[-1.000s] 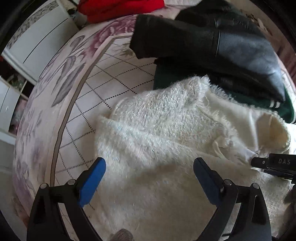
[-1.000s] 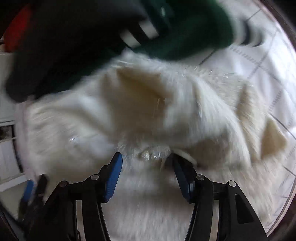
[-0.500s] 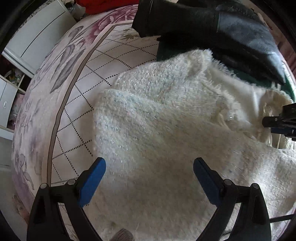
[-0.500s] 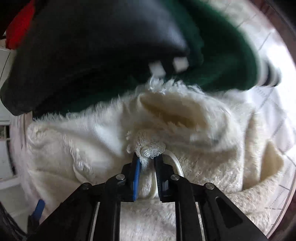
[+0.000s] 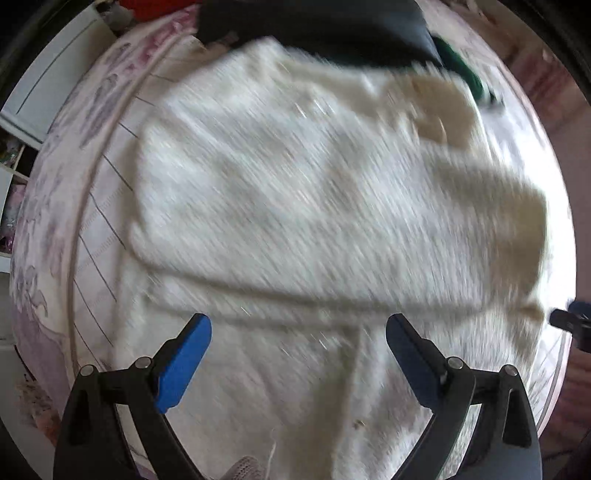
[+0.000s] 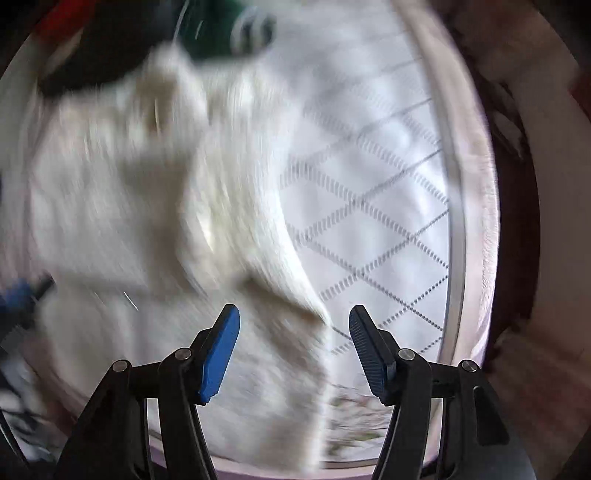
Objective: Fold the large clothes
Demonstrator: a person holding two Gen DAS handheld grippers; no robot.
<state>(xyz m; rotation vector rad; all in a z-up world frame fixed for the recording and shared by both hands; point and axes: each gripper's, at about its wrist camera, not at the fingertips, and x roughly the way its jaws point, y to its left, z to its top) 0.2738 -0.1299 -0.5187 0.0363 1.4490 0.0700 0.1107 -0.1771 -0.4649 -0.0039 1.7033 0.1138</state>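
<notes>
A white fuzzy sweater (image 5: pixel 314 206) lies spread over the patterned bedspread (image 6: pixel 369 206), its top edge against a dark jacket (image 5: pixel 332 26) and a green garment (image 6: pixel 218 33). Both tongs — left gripper (image 5: pixel 298 360) and right gripper (image 6: pixel 294 349) — gape wide above it, holding nothing.

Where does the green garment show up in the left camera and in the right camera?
Left wrist: green garment at upper right, beyond the white sweater.
Right wrist: green garment at top centre, above the sweater.
Shared landmark: the black jacket, left of it in both views.
</notes>
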